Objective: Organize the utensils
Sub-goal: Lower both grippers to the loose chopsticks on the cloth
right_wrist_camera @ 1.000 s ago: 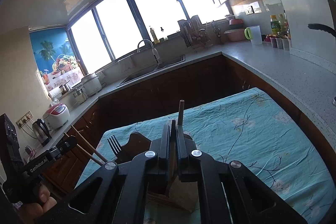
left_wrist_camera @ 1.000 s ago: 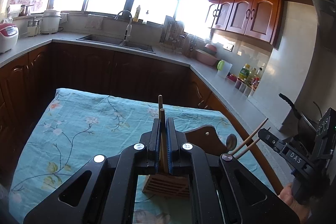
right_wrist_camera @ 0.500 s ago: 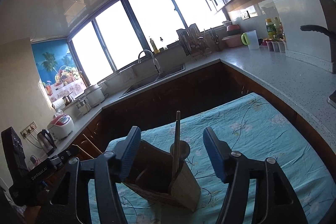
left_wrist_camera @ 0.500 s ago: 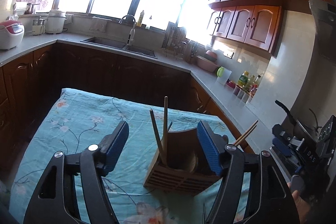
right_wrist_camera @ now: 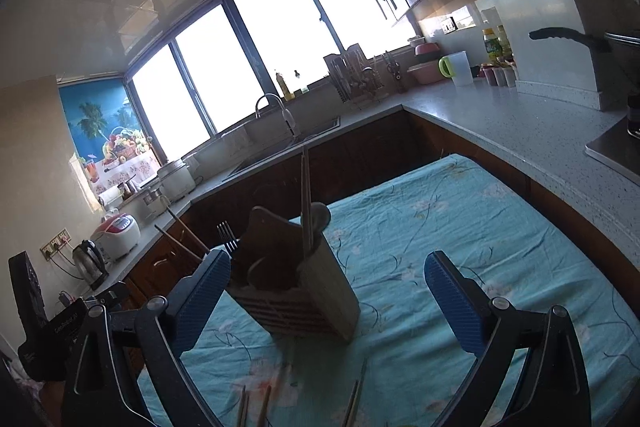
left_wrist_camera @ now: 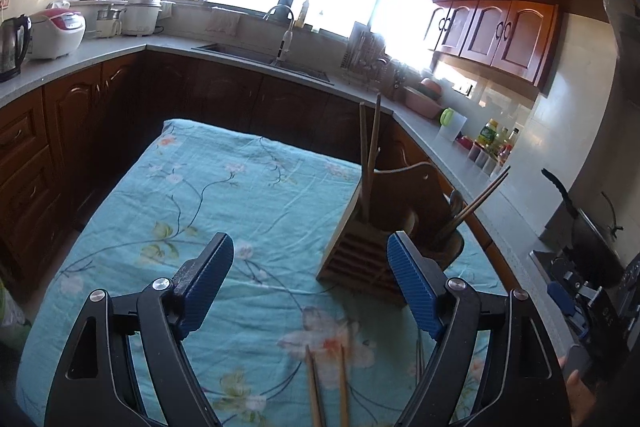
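Note:
A wooden utensil holder (left_wrist_camera: 356, 255) stands on the teal floral cloth (left_wrist_camera: 224, 195). Two chopsticks (left_wrist_camera: 370, 147) stand upright in it; another pair (left_wrist_camera: 480, 195) and a spoon (left_wrist_camera: 456, 199) lean out on its right side. My left gripper (left_wrist_camera: 310, 283) hangs just short of the holder, its jaws opening with nothing between the pads. In the right wrist view the holder (right_wrist_camera: 304, 291) carries upright chopsticks (right_wrist_camera: 306, 195), a fork (right_wrist_camera: 228, 239) and a spoon (right_wrist_camera: 320, 215). My right gripper (right_wrist_camera: 328, 303) is also opening and grips nothing. Loose chopsticks (left_wrist_camera: 342, 387) lie on the cloth below the grippers.
Dark wooden cabinets and a grey counter (right_wrist_camera: 500, 119) wrap around the table. A sink with a tap (left_wrist_camera: 284, 31) sits under the bright windows. A rice cooker (left_wrist_camera: 56, 31) and a kettle (left_wrist_camera: 12, 47) stand on the left; a pan (left_wrist_camera: 588, 227) on the right.
Both grippers were shut on chopsticks above the holder. Both opened, the chopsticks now stand in the holder, and both grippers pulled back, bringing the loose chopsticks on the cloth into view.

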Demonstrator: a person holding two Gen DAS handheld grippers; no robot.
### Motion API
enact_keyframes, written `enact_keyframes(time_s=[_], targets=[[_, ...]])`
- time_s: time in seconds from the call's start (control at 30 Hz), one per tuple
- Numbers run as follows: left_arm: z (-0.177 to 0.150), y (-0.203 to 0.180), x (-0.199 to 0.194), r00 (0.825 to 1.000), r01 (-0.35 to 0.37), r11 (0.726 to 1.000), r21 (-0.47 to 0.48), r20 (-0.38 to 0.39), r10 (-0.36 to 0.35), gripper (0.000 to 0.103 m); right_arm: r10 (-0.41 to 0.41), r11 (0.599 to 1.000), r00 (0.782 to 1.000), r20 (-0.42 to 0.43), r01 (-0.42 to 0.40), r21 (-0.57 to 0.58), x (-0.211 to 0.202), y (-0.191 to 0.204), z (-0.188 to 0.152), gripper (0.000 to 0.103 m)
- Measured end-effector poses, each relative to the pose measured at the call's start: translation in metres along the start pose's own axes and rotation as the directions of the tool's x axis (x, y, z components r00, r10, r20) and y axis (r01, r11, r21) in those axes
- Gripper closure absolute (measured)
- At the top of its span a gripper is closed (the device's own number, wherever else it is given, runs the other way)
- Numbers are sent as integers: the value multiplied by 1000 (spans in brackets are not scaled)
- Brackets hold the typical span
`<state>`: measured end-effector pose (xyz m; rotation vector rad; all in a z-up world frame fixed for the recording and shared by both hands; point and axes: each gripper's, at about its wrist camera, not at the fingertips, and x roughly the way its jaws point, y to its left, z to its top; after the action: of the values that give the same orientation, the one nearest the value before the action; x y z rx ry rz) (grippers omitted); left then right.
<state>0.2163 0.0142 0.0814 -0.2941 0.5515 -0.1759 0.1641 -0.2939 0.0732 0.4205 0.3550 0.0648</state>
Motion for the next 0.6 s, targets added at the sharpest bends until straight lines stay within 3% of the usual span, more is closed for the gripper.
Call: enact_keyframes(time_s=[0.6], targets=[[-91, 21, -4, 981, -59, 998, 10, -187, 60, 22, -83, 996, 982, -170, 89, 26, -22, -30, -85, 4]])
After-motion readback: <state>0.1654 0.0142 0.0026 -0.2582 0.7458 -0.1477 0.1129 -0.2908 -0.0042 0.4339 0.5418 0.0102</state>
